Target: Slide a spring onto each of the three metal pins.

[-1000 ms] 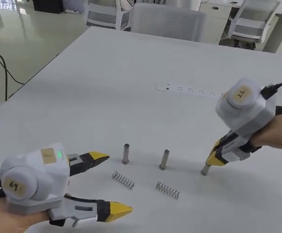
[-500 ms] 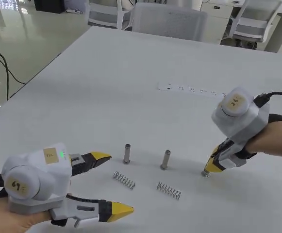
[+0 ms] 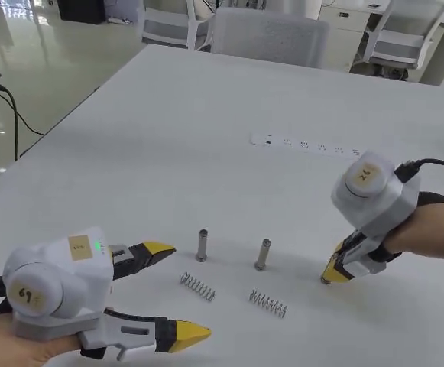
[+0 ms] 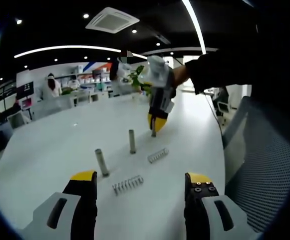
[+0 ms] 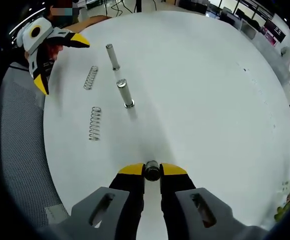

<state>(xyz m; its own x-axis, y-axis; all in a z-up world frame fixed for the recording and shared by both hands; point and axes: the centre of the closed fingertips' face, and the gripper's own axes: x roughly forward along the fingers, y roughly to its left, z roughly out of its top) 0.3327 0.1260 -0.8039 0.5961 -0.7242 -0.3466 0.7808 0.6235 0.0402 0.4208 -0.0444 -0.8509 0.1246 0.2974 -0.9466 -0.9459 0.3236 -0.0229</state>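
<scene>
Three upright silver metal pins (image 3: 202,245) on white desk (image 3: 206,138); two loose coiled wire springs (image 3: 197,286) nearer. Right tongs (image 5: 152,171) clamped on rightmost pin (image 5: 152,169); left tongs (image 4: 141,177) spread wide, empty.

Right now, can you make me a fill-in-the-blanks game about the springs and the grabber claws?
The right gripper is shut on a metal ____.
Spring one and spring two lie on the table, making ____ loose springs.
The left gripper holds nothing, with its jaws wide ____.
Missing words: pin; two; open.
</scene>
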